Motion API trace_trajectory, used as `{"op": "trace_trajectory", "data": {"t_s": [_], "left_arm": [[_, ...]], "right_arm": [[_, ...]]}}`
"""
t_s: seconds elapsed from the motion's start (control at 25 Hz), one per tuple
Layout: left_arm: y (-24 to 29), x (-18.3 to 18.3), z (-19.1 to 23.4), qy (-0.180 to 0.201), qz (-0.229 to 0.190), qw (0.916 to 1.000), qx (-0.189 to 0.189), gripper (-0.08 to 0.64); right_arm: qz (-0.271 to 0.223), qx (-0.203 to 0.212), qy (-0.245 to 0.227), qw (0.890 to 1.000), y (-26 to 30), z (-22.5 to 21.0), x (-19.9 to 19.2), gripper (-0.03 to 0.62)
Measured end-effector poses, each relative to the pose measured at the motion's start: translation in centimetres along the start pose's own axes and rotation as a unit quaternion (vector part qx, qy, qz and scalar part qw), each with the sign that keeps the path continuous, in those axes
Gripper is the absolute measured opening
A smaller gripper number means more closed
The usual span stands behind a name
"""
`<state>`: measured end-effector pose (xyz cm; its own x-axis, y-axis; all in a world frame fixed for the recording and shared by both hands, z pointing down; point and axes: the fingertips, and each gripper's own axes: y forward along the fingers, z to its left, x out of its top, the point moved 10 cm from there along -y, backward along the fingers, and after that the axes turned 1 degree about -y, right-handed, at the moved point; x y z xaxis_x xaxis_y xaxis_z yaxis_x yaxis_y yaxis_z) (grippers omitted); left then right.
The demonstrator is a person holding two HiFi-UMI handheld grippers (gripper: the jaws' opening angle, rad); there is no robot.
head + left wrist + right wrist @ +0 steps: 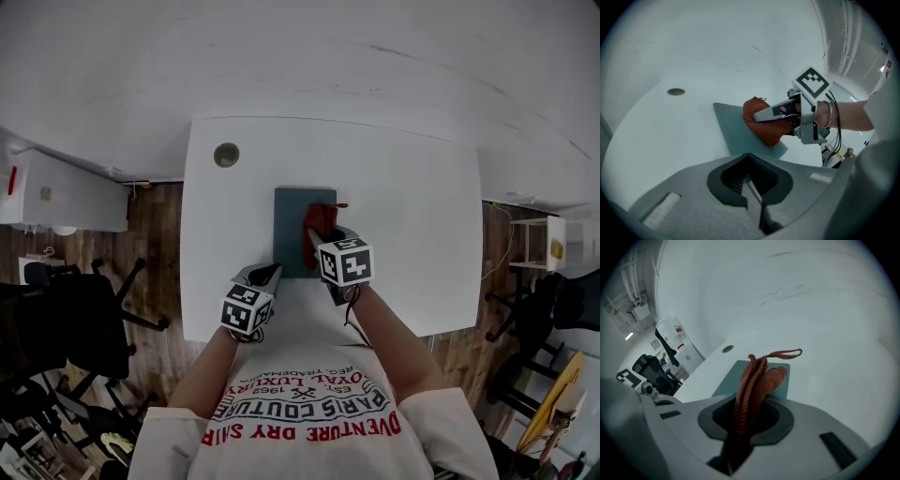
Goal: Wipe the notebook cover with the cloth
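Right gripper point(320, 238) clamps crumpled rust-red cloth point(317, 221) resting on right half of dark teal rectangular notebook point(291, 234), long axis pointing away on white table point(422, 225); bare cover lies leftward, and left gripper point(265, 276) is closed, empty, at near-left corner.

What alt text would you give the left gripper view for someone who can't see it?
The right gripper holds a rust-red cloth on a grey-green notebook lying on a white table. In the foreground, the left gripper is shut and empty.
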<state>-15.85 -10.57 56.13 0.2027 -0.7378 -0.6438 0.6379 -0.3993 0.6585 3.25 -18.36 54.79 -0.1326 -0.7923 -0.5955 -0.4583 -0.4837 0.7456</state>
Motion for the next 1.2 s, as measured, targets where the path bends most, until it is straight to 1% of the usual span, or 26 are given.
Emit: {"op": "trace_trajectory", "data": {"t_s": [0.12, 0.32, 0.44, 0.52, 0.68, 0.76, 0.96, 1.2], "left_arm": [[-0.1, -0.1, -0.2, 0.008, 0.006, 1.0, 0.001, 0.009], [-0.1, 0.0, -0.1, 0.024, 0.016, 0.9995, -0.012, 0.009], [-0.1, -0.1, -0.1, 0.026, 0.017, 0.9994, -0.015, 0.009], [-0.2, -0.2, -0.1, 0.024, 0.015, 0.9994, -0.018, 0.009], [-0.3, -0.5, 0.0, 0.026, 0.006, 0.9994, -0.022, 0.009], [-0.3, -0.6, -0.1, 0.03, 0.003, 0.9993, -0.021, 0.009], [-0.2, -0.6, -0.2, 0.051, -0.004, 0.9986, -0.009, 0.009], [-0.3, -0.6, -0.4, 0.059, 0.0, 0.9982, -0.016, 0.009]], "right_arm": [[0.0, -0.012, 0.003, 1.0, -0.9, -1.2, -0.4, 0.078], [-0.002, -0.025, 0.008, 1.0, -1.9, -3.0, -1.0, 0.08], [-0.006, -0.032, 0.019, 0.999, -2.5, -3.8, -1.5, 0.081], [-0.008, -0.045, 0.029, 0.999, -2.9, -4.2, -1.8, 0.081], [-0.009, -0.084, 0.044, 0.995, -3.7, -4.7, -2.0, 0.08], [-0.015, -0.09, 0.045, 0.995, -4.2, -4.5, -2.0, 0.078], [-0.028, -0.075, 0.037, 0.996, -5.1, -1.9, -1.6, 0.078], [-0.017, -0.016, 0.017, 1.0, -4.6, 3.3, -2.2, 0.078]]}}
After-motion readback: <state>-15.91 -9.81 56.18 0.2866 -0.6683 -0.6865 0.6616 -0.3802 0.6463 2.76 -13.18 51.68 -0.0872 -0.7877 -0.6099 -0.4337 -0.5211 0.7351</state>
